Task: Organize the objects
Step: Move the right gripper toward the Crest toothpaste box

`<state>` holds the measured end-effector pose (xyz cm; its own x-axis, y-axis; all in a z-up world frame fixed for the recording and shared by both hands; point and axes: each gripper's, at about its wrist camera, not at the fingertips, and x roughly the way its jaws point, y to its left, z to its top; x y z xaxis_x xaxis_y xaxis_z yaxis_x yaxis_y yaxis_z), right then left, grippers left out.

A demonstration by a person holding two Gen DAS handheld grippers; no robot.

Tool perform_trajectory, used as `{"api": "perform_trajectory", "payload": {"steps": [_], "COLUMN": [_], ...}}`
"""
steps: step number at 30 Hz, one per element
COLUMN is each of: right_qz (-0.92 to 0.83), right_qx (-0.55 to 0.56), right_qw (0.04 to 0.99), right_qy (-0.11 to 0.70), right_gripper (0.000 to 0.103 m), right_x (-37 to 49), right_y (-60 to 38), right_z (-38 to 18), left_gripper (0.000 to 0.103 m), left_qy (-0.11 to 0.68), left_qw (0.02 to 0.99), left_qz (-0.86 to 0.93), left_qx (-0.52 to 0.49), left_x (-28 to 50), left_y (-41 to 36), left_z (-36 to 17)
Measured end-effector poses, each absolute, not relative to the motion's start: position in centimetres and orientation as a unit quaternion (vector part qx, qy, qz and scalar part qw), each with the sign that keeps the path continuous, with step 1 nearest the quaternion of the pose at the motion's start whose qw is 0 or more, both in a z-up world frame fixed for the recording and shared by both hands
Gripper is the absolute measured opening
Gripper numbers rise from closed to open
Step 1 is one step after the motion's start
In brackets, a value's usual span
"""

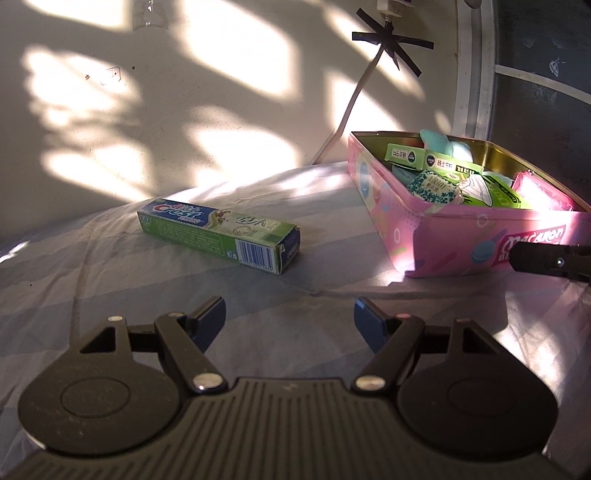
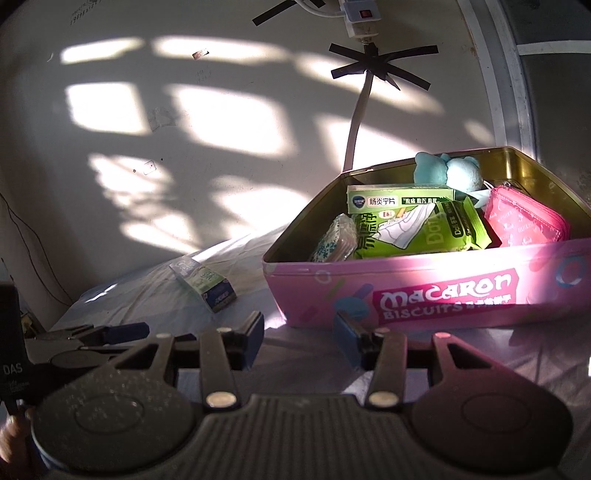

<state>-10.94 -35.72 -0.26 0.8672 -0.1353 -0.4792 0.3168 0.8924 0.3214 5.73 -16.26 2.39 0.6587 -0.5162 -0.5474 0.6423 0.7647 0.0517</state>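
Note:
A green and blue Crest toothpaste box lies on the striped bedsheet, just ahead and left of my left gripper, which is open and empty. A pink macaron biscuit tin stands to the right, holding several items: green medicine boxes, a green packet, a teal plush and a pink pouch. In the right wrist view the tin is right in front of my right gripper, open and empty. The toothpaste box lies farther left. The left gripper's fingers show at the left edge.
A sunlit white wall rises behind the bed. A white power cable is taped to it with black tape, with a power strip above. A window frame is at the right. The right gripper's finger enters at the right edge.

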Motion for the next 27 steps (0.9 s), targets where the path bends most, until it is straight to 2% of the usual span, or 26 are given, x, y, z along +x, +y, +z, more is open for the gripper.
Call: {"api": "perform_trajectory", "payload": {"steps": [18, 27], "right_qz": [-0.136, -0.120], "right_qx": [0.204, 0.198], "right_qw": [0.944, 0.945], "right_qy": [0.222, 0.231], "right_gripper": [0.051, 0.051], "right_x": [-12.1, -11.3], "right_y": [-36.9, -36.2], "right_z": [-0.1, -0.3], "left_gripper": [0.079, 0.083], "left_qy": [0.255, 0.255], "left_qw": [0.894, 0.899], "left_qz": [-0.342, -0.329], "left_qx": [0.137, 0.137], "left_x": [4.5, 5.2], "left_y": [-17.7, -17.0], "left_z": [2.3, 2.1]}}
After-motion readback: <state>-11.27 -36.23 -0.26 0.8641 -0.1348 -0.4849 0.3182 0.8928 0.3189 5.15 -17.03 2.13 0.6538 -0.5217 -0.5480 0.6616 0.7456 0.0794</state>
